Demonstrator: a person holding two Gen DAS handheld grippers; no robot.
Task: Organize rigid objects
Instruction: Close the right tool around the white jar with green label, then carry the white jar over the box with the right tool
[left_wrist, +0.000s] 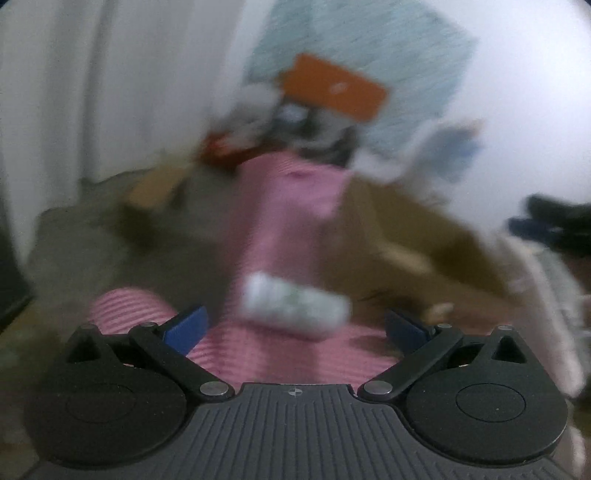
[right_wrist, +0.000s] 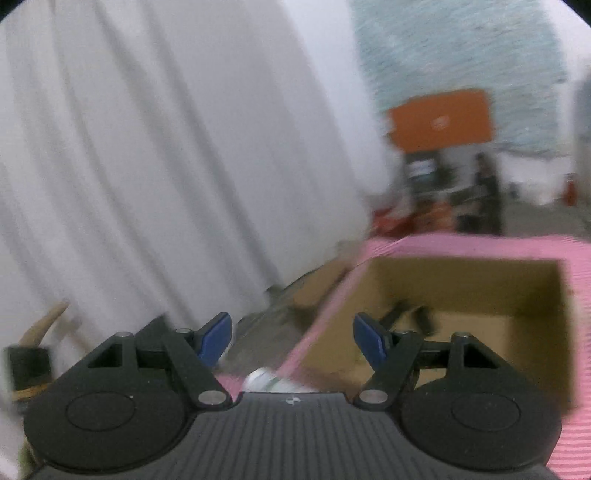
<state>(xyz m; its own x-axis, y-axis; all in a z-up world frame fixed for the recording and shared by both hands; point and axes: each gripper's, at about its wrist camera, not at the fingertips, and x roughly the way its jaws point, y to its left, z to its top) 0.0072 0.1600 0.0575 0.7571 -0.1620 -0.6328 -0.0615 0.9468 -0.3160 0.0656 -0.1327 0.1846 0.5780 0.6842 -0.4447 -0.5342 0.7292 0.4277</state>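
The left wrist view is blurred by motion. A white bottle (left_wrist: 295, 306) with a green mark lies on its side on pink striped material (left_wrist: 288, 221). My left gripper (left_wrist: 295, 314) is open just over it, and its blue pads (left_wrist: 188, 325) stand wide of the bottle without touching it. In the right wrist view my right gripper (right_wrist: 291, 319) is open and holds nothing. It hangs over the left rim of an open cardboard box (right_wrist: 461, 291) with a pink striped outside. The white bottle (right_wrist: 273, 382) shows just below its palm. A dark object (right_wrist: 410, 314) lies inside the box.
A white curtain (right_wrist: 166, 166) fills the left side. An orange box (right_wrist: 443, 122) and dark clutter (right_wrist: 480, 192) stand at the back against a pale blue wall. A dark gripper-like shape (left_wrist: 554, 225) shows at the right edge of the left wrist view. A brown handle (right_wrist: 44, 325) sticks up at lower left.
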